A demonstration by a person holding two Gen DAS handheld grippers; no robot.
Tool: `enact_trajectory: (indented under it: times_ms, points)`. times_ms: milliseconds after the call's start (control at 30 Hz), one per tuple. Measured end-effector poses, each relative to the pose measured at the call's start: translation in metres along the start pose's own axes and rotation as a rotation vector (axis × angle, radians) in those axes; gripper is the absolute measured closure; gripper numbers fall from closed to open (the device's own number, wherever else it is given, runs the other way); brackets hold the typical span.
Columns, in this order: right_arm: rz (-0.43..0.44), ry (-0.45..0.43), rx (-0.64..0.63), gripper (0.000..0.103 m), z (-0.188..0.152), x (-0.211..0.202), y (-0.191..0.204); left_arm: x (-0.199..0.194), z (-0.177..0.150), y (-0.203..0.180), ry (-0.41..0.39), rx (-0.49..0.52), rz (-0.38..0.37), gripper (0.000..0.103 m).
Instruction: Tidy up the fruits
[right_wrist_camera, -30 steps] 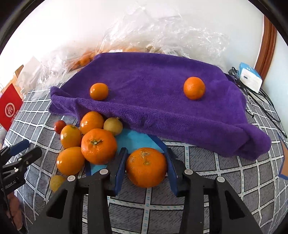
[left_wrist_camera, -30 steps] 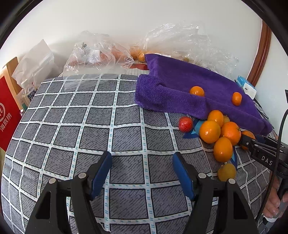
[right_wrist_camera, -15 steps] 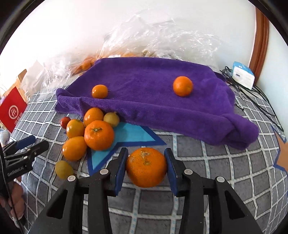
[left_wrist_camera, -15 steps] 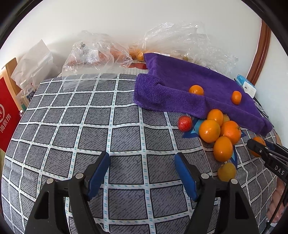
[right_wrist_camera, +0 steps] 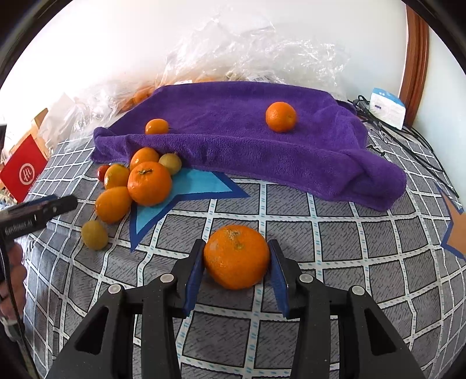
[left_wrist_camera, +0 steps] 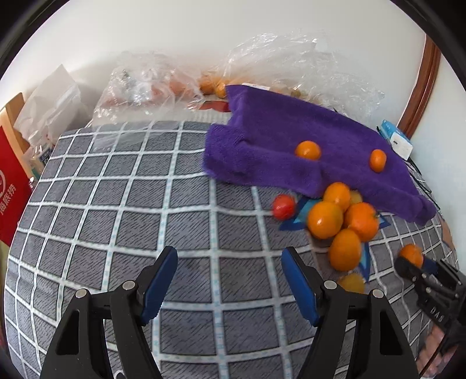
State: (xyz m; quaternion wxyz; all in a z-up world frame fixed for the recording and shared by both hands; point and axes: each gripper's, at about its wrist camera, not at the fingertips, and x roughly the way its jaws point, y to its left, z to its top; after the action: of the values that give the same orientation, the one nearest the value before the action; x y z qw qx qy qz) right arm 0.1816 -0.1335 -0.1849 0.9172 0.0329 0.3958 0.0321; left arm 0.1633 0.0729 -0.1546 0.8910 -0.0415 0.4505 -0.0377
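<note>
Between my right gripper's (right_wrist_camera: 236,262) pads sits a mandarin (right_wrist_camera: 236,256), clamped above the checked cloth (right_wrist_camera: 335,250). Behind-left lies a fruit pile (right_wrist_camera: 137,180) against the purple towel (right_wrist_camera: 247,140). My left gripper (left_wrist_camera: 230,280) hangs open, empty.

A grey checked cloth (right_wrist_camera: 335,242) with white grid lines covers the surface, printed with a blue star (right_wrist_camera: 186,189). Crumpled clear plastic bags (left_wrist_camera: 305,67) lie heaped against the white wall (left_wrist_camera: 204,26). A red box (left_wrist_camera: 11,192) stands at the left edge; a small blue-and-white box (right_wrist_camera: 387,108) sits beside black cables (right_wrist_camera: 407,140) near a wooden frame (right_wrist_camera: 416,55).
</note>
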Motion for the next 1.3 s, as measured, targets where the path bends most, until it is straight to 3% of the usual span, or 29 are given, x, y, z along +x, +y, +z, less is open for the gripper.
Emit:
enact_trajectory:
  times_ms: [367, 533, 600, 700, 900, 1300]
  points:
    - [0.023, -0.016, 0.029, 0.061, 0.000, -0.001, -0.015, 0.024, 0.021, -0.029, -0.041, 0.034, -0.026, 0.043]
    - [0.035, -0.015, 0.005, 0.061, 0.001, 0.000, -0.011, 0.032, 0.018, -0.031, -0.043, 0.034, -0.036, 0.054]
    - [0.035, -0.015, 0.003, 0.061, 0.001, 0.000, -0.010, 0.030, 0.017, -0.029, -0.052, 0.028, -0.084, 0.071]
    - [0.041, -0.015, 0.006, 0.061, 0.002, 0.001, -0.010, 0.029, 0.015, -0.023, -0.055, -0.003, -0.117, 0.077]
    - [0.038, -0.016, 0.004, 0.061, 0.002, 0.001, -0.011, 0.018, 0.010, -0.014, -0.106, -0.049, -0.131, 0.081]
    - [0.029, -0.017, -0.003, 0.061, 0.001, 0.001, -0.009, -0.002, 0.008, -0.021, -0.195, -0.019, -0.090, 0.081]
